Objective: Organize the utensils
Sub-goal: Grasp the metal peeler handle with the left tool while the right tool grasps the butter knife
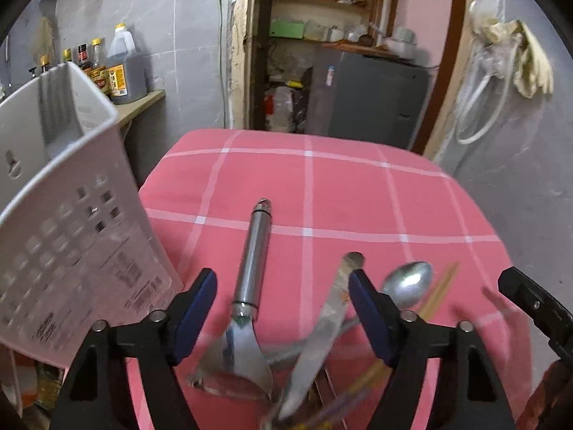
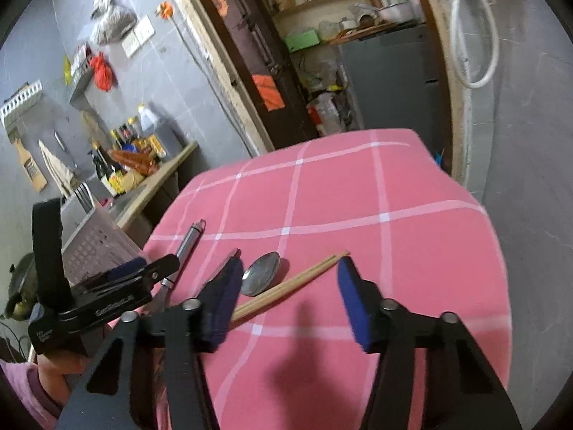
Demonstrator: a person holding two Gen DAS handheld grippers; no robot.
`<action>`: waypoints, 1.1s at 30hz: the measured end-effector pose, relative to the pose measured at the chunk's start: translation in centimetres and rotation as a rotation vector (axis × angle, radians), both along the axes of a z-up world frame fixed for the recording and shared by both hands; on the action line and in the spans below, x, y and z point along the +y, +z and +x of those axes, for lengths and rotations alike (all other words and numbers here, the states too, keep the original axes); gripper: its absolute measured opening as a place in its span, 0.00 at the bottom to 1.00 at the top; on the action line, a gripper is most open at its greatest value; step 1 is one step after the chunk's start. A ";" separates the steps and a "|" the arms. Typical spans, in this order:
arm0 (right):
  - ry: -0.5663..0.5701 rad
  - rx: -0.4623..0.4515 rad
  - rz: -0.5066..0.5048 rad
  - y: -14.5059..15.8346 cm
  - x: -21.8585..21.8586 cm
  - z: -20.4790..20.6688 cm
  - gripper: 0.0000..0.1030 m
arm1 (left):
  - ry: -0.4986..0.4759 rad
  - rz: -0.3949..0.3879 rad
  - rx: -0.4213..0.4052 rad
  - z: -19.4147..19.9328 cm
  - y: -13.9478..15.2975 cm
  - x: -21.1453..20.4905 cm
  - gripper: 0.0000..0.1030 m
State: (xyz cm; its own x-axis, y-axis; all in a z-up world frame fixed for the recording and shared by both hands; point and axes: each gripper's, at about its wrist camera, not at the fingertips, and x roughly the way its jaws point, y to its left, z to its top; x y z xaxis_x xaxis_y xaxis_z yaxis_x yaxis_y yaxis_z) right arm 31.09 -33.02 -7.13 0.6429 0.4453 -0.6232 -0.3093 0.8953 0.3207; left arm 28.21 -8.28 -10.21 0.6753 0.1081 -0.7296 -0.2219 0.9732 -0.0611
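Left gripper [image 1: 283, 283] open, right gripper [image 2: 288, 268] apparently open, both angled downward

Home kitchen: sauce bottles [image 1: 107, 68] on counter ledge [image 2: 157, 186], pantry shelves [image 1: 322, 3], checked tablecloth [image 1: 358, 197]

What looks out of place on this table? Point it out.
The utensils lie loose in a criss-crossed pile on the pink cloth: peeler, knife, spoon, chopsticks. None is in the white basket beside them.

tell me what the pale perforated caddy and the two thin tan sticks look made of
Pale perforated caddy: likely plastic, matte, with moulded square holes and thin walls.
Two thin tan sticks: probably wood or bamboo chopsticks, unpolished, with an even tan colour and squared ends.
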 end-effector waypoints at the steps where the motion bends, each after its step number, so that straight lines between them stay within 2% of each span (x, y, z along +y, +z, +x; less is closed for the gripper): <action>1: 0.012 0.012 0.003 -0.3 0.3 0.5 0.37 | 0.006 0.008 0.011 0.5 -0.2 -0.1 0.66; 4: 0.038 0.051 0.008 -1.2 1.3 1.7 0.32 | 0.011 0.029 0.025 1.3 -0.7 -0.2 0.65; 8: 0.040 0.108 0.041 -2.7 1.9 2.6 0.30 | 0.040 0.055 0.073 2.7 -1.3 0.1 0.65; 15: 0.073 0.144 0.052 -4.3 3.7 2.9 0.25 | 0.110 0.017 0.138 4.9 -1.8 1.2 0.64; 18: 0.085 0.176 0.074 -4.7 4.0 3.4 0.25 | 0.130 0.006 0.198 5.7 -2.6 1.4 0.56; 20: 0.084 0.195 0.092 -4.9 4.1 3.6 0.25 | 0.137 -0.001 0.207 5.9 -2.6 1.4 0.46; 21: 0.082 0.201 0.097 -5.0 4.3 3.7 0.25 | 0.139 -0.001 0.217 6.0 -2.6 1.3 0.45; 22: 0.078 0.207 0.099 -5.1 4.4 3.8 0.23 | 0.136 0.000 0.222 6.0 -2.5 1.2 0.40; 24: 0.063 0.217 0.097 -5.4 4.5 3.8 0.08 | 0.129 -0.002 0.232 6.1 -2.4 1.2 0.34; 26: 0.044 0.221 0.118 -5.5 4.1 3.2 0.04 | 0.112 -0.007 0.245 6.3 -2.3 1.3 0.24; 33: -0.061 0.194 0.158 -4.0 1.9 0.5 0.02 | 0.043 -0.010 0.330 7.0 -2.0 1.4 0.22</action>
State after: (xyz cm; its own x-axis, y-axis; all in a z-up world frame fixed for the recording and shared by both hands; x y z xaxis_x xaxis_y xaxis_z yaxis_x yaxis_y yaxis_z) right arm 31.57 -31.09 -11.09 0.5470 0.5106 -0.6633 -0.1753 0.8447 0.5057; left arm 35.22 -6.85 -12.25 0.3973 0.1228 -0.9094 -0.2718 0.9623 0.0112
